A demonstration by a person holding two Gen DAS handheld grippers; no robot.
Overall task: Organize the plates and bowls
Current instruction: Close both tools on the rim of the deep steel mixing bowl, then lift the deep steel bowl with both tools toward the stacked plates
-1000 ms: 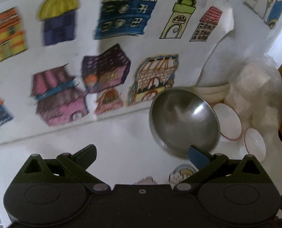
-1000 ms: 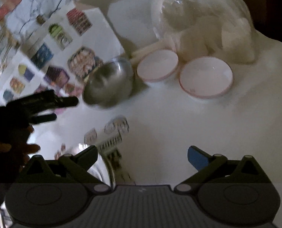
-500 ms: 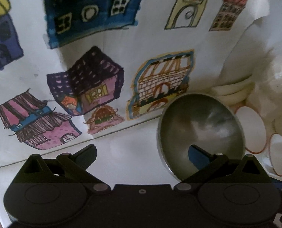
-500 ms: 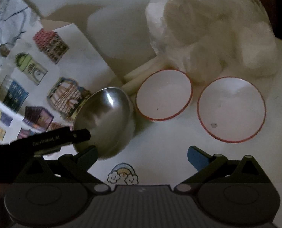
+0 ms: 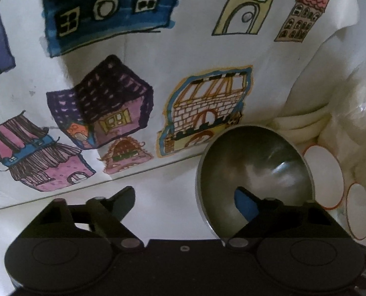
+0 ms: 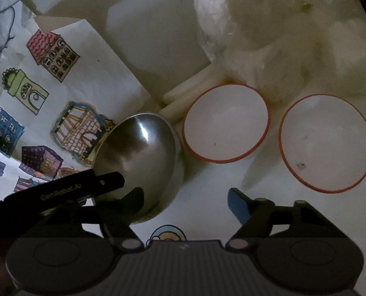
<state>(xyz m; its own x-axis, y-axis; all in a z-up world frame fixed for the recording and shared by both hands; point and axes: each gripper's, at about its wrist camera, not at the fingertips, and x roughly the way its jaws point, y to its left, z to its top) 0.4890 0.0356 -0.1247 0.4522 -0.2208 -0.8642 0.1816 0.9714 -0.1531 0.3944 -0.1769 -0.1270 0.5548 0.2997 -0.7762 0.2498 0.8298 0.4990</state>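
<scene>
Left wrist view: left gripper [image 5: 183, 199] nearest, jaws spread wide, nothing between them; blue-padded right finger reaching over the rim into the steel bowl [image 5: 256, 172], left finger over bare white table [image 5: 158, 209].
Steel bowl: tilted, leaning with its far rim against the drawing sheet [image 5: 133, 86], mouth facing the camera.
Drawing sheet: propped up at the far side, covered with coloured houses.
Right wrist view: right gripper [image 6: 185, 199] nearest, jaws wide apart, empty, above the white table [image 6: 207, 197]; rainbow sticker [image 6: 168, 234] just past its body.
Left gripper in this view: black finger [image 6: 84, 190] entering from the left, lying across the near rim of the steel bowl [image 6: 138, 148].
Red-rimmed bowls: first bowl [image 6: 226, 123] just right of the steel bowl, second bowl [image 6: 325, 143] further right, apart from the first; both upright and empty.
Far side: cream sticks [image 6: 187, 91] behind the first bowl; white plastic bag [image 6: 281, 37] beyond both bowls.
</scene>
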